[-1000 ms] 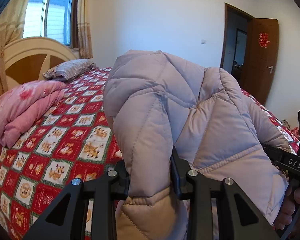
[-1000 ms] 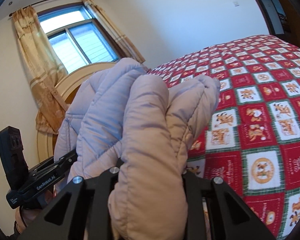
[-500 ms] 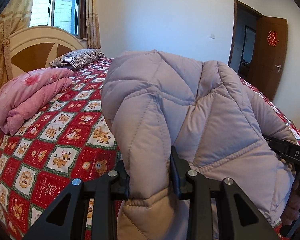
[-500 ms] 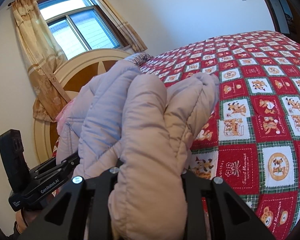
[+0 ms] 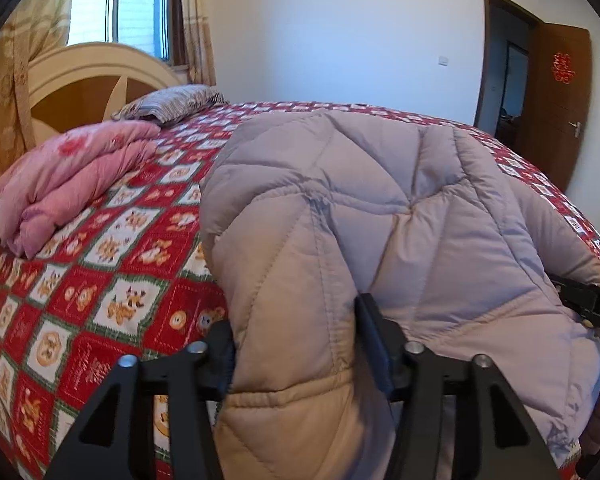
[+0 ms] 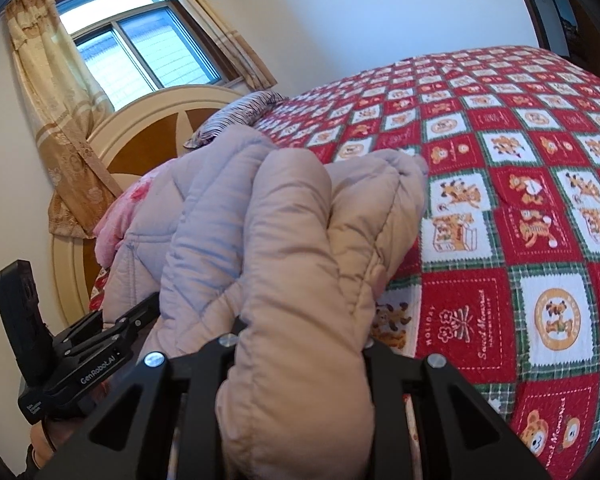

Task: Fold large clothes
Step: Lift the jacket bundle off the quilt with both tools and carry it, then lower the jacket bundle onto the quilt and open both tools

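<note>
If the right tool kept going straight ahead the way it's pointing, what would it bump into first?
Probably nothing new right away: the right tool is already clamped on the puffy jacket, which bulges in front of it. Beyond that bunch lies the red patterned bedspread, likely the next thing met, though depth is hard to judge.

Soft daylight from window [image 5: 120, 4], sharp focus, fisheye-bent edges, dark corners
</note>
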`<state>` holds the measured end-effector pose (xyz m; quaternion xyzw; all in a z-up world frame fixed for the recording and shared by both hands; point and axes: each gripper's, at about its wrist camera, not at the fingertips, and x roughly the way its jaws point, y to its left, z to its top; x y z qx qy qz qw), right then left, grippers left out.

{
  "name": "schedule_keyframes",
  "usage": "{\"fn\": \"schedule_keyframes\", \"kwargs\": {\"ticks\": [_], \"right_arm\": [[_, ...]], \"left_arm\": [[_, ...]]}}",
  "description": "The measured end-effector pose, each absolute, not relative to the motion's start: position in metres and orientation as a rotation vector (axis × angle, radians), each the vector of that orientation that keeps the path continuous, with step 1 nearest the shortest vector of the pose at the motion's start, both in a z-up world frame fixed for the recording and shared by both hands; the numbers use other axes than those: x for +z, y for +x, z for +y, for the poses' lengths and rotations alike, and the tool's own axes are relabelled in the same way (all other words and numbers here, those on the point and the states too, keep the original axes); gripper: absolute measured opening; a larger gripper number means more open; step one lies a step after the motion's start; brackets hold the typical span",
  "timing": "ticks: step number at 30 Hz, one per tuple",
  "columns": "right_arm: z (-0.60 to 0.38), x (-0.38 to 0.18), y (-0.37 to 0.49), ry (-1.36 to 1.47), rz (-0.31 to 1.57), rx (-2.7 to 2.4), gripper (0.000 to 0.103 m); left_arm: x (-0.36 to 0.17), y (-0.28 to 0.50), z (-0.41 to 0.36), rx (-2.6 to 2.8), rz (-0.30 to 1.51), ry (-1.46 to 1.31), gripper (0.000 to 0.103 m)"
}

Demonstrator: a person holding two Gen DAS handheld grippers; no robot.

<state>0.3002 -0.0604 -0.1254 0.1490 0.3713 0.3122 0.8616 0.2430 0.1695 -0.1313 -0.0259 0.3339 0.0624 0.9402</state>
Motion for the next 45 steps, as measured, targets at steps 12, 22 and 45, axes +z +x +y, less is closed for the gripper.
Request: {"fn": "schedule_keyframes", "kwargs": {"ticks": [12,22,45], "right_arm": [[-0.062,-0.15,0.312,0.321,0.845,0.611,0.032],[-0.061,-0.163,0.319,0.297,0.877,0.557,0.045],[-0.052,-0.181,0.328,0.226,0.883,0.478,0.063]], "left_arm": [[-0.151,0.252,0.179,0.17,0.704,-0.086,0.085],[-0.163,0.261,0.187,0.2,0.706,-0.127,0.098],[-0.177,0.268,0.184,0.219,0.679,-0.135,0.102]]}}
